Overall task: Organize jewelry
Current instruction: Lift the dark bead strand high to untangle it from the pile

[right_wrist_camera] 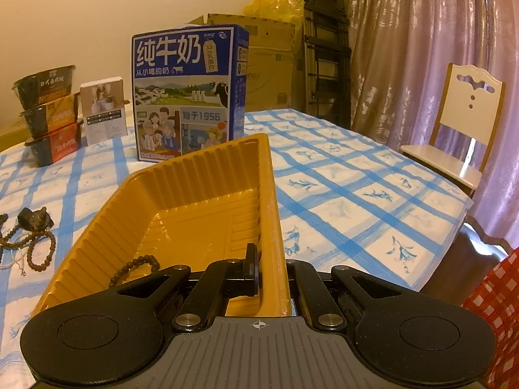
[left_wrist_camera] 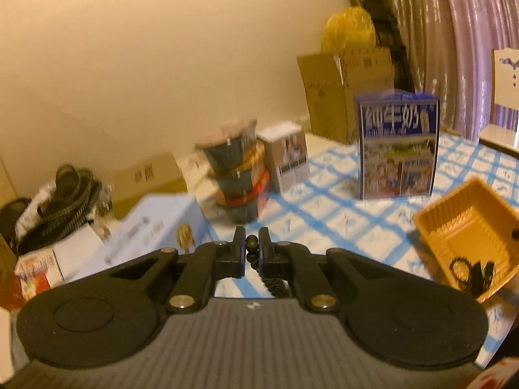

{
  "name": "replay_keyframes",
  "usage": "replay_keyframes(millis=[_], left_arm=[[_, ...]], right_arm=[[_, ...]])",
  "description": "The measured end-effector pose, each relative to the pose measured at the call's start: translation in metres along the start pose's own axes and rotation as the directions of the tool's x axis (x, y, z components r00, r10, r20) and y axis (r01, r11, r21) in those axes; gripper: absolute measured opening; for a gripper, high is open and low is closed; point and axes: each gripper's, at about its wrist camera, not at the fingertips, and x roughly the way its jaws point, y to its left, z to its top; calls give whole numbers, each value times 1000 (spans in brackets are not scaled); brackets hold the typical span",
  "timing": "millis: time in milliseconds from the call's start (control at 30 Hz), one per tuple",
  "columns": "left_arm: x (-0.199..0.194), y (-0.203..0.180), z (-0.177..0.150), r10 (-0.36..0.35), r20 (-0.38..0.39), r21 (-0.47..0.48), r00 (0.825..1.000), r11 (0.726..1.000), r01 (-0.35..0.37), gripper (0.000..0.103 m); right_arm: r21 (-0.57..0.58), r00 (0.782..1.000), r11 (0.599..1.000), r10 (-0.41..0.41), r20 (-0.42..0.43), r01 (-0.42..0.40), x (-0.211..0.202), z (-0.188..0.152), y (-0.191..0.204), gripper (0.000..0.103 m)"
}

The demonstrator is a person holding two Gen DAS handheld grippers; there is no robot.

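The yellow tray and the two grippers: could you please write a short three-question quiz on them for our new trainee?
1. True or false: the left gripper is shut on a beaded strand.
2. Which part of the yellow tray does the right gripper pinch? A) its right side wall B) its far rim C) its floor
3. Fill in: inside the tray lies a dark beaded ____.

Key: 1 true. 2 A; one finger is inside the tray, the other outside the wall. 3 bracelet; more beaded pieces lie loose on the checked tablecloth, left of the tray.
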Motion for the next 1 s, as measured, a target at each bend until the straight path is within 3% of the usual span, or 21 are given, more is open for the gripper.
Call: replay_keyframes(millis=[367, 633, 1000], left_arm=[[-37, 12, 59, 29, 116, 57, 993, 998, -36, 6], [-49, 7, 70, 22, 138, 82, 990, 996, -34, 7], [-65, -7, 89, -39, 178, 97, 983, 995, 22, 7]], right_arm=[[-4, 1000, 1000, 4, 3, -4, -1, 2, 3, 3], [-4, 1000, 1000, 6, 4, -6, -1, 3, 3, 3], [-6, 1000, 1000, 8, 4, -8, 0, 6, 4, 3]])
